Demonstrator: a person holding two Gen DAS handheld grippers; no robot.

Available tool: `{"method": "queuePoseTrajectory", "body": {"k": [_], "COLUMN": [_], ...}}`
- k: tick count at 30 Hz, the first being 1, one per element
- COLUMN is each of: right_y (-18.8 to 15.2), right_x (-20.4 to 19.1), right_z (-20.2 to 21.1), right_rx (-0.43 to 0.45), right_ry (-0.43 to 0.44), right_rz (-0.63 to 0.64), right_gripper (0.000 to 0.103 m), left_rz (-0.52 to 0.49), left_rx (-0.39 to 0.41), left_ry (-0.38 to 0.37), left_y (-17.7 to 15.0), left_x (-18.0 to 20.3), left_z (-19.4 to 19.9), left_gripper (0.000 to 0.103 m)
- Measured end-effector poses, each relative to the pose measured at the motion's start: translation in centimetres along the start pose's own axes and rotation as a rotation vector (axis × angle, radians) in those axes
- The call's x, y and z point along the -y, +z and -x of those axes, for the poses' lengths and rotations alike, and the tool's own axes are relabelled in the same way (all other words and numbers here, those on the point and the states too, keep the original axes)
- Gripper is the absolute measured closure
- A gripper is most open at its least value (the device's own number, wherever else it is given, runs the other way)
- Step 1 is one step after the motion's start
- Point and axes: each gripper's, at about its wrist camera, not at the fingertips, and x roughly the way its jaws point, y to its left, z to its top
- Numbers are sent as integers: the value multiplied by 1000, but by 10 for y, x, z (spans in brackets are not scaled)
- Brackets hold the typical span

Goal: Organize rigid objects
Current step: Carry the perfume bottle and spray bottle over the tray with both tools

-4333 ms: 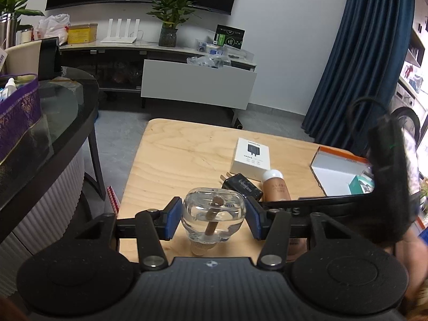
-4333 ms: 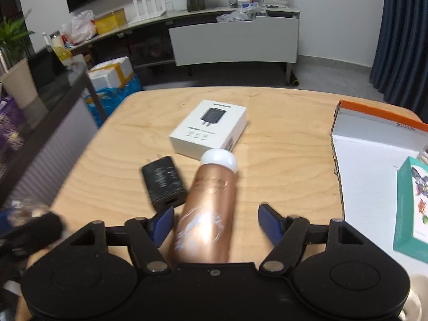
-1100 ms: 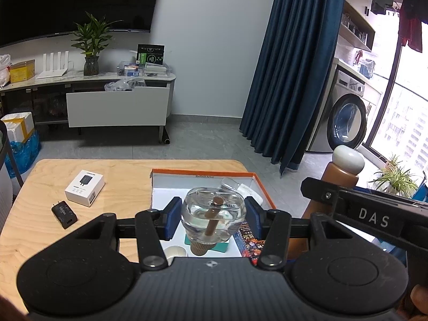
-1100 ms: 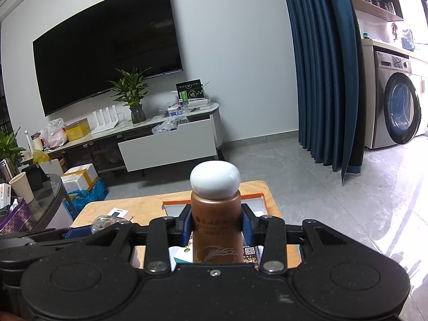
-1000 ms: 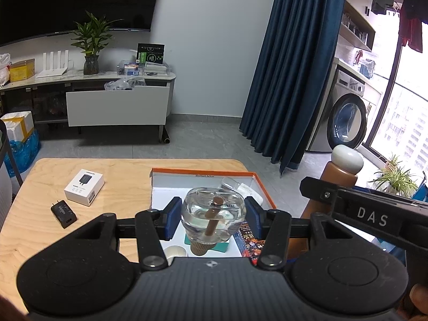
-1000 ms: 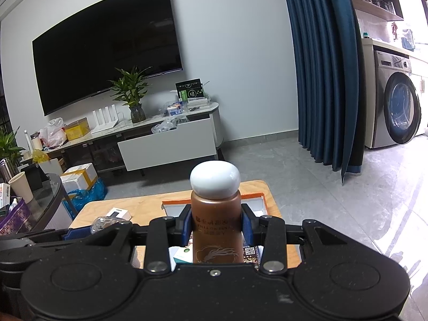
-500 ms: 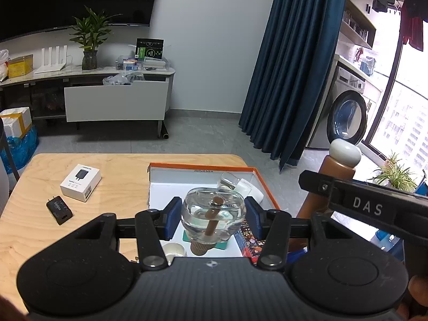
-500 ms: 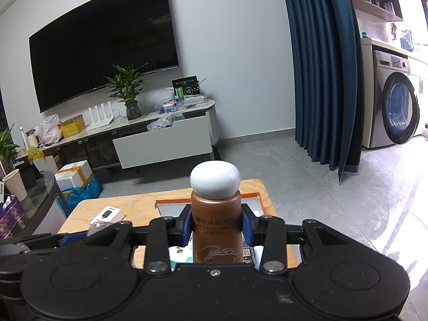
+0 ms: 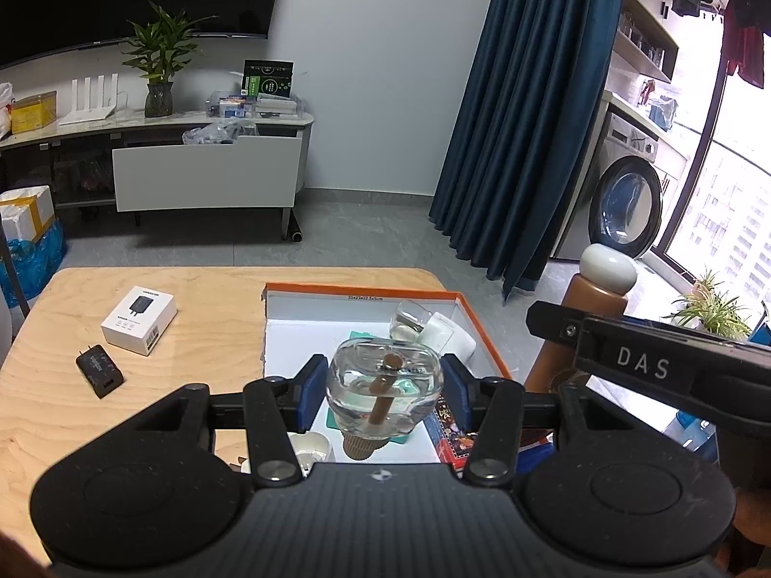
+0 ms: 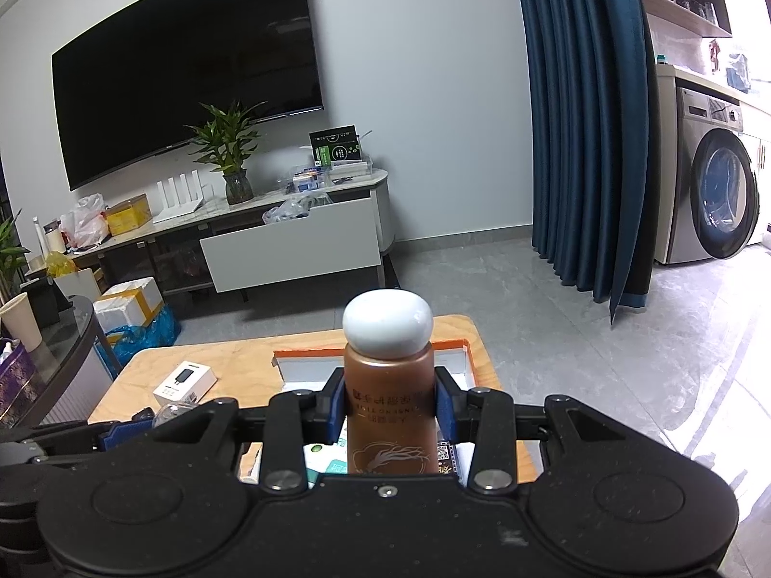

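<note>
Two bottles (image 9: 384,392) (image 10: 389,400), one per claw (image 9: 384,397) (image 10: 389,412).

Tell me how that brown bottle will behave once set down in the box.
The brown bottle is tall and narrow with a bulbous white cap, so it probably tips easily upright. Its round body would likely roll if laid flat. The glossy surface may be slippery.
</note>
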Motion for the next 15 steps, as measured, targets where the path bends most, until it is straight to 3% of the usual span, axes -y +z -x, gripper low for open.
{"method": "queuePoseTrajectory", "body": {"k": [15], "right_y": [-1], "right_x": [3], "right_z": [-16], "right_rx": [-27], "right_ry": [-14], "right_rz": [8], "right_gripper": [57], "left_rz": [5], "left_rx": [-24], "left_ry": [-16], "left_y": [-3], "left_x": [0], "left_z": [-7], "left_gripper": [51]}}
